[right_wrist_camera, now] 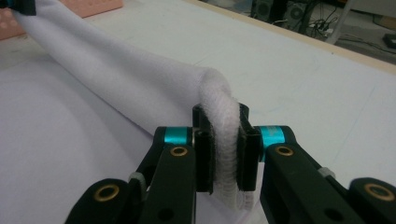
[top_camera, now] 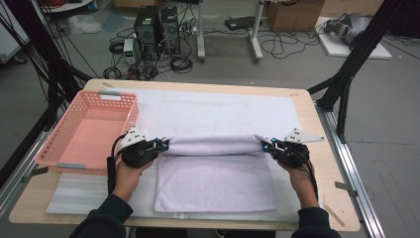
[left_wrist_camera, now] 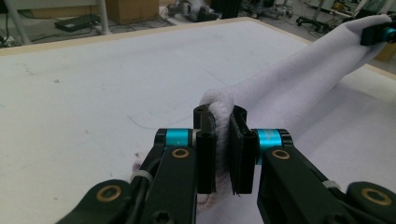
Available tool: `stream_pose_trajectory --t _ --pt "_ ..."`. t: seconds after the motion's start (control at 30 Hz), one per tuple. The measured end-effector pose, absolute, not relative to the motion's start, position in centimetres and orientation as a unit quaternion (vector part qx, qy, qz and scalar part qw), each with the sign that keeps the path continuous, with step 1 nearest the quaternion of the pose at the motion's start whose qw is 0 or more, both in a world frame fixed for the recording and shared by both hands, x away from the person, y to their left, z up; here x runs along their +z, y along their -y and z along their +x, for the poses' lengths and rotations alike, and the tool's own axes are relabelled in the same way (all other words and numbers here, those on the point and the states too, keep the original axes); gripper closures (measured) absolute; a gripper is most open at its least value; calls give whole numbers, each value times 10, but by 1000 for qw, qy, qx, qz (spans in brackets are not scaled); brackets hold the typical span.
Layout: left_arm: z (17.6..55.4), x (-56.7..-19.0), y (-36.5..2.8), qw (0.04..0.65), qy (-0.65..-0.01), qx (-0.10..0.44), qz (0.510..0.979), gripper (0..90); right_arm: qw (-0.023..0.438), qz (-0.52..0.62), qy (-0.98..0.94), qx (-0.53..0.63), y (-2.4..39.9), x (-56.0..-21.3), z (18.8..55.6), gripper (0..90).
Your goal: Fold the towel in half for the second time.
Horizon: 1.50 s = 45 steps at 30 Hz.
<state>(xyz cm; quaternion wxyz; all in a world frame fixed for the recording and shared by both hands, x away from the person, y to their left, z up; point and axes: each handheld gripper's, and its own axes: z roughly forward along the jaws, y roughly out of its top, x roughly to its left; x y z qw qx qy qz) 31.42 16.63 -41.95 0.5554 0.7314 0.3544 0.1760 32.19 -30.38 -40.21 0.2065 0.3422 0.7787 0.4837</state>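
A: Towel [top_camera: 215, 181] pos?

B: Mid-counter [top_camera: 327, 198], on white mat [top_camera: 223, 111]. Near part flat on mat, far edge lifted and stretched taut betw. both claws.

A: L claw [top_camera: 163, 145]?

B: Clamped narrow on towel's left corner. Seen close in left gripper view: L claw [left_wrist_camera: 224, 151] pinching bunched terry edge [left_wrist_camera: 219, 112] betw. pads, fabric running off to upper right toward other claw's tip [left_wrist_camera: 378, 33].

A: R claw [top_camera: 267, 145]?

B: Same story. Pinched tight on right corner. In right gripper view, R claw [right_wrist_camera: 223, 149] squeezing thick folded hem [right_wrist_camera: 219, 107], towel sloping away to upper left.

A: Lifted edge, sagging?

B: Barely. Pulled near straight, a rounded roll from claw to claw, raised off mat. Lower layer spread under it, near corners squared toward counter's front edge.

A: Hands?

B: L hand [top_camera: 126, 173] and R hand [top_camera: 299, 178] coming in from bottom, dark sleeves, each wrapped round its tool. Roughly level w/ each other, well apart, towel's width betw. them.

A: Anything else on counter?

B: Pink basket [top_camera: 74, 144] at left, just beside L claw, not touching towel. Looks hollow inside, as far as seen.
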Motion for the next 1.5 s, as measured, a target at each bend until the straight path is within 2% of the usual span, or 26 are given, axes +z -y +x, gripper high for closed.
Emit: stream_pose_trajectory --t 0.3,0.6,0.77,1.2,1.3,1.37,1.4,1.47,1.5 --pt "276 -422 -166 558 -318 175 746 826 205 351 -767 497 309 -420 280 803" --pt "239 -423 -176 569 -281 160 756 824 210 344 -767 499 315 -421 237 790" --pt "226 -432 -175 559 -267 140 772 824 192 341 -765 511 324 -429 220 789" --pt "211 -442 -183 542 -268 114 789 822 137 322 -793 498 329 -439 214 782" --pt "208 -442 -184 540 -268 107 791 816 120 315 -799 498 329 -438 211 727" --pt "206 -440 -186 538 -280 100 788 766 99 323 -798 499 332 -435 209 618" --pt "204 -438 -187 538 -291 104 785 694 89 330 -795 501 334 -432 206 577" --pt "205 -432 -192 556 -312 111 762 545 67 333 -789 512 343 -423 200 547" --pt "205 -427 -195 569 -321 119 748 499 67 332 -782 524 349 -419 198 542"
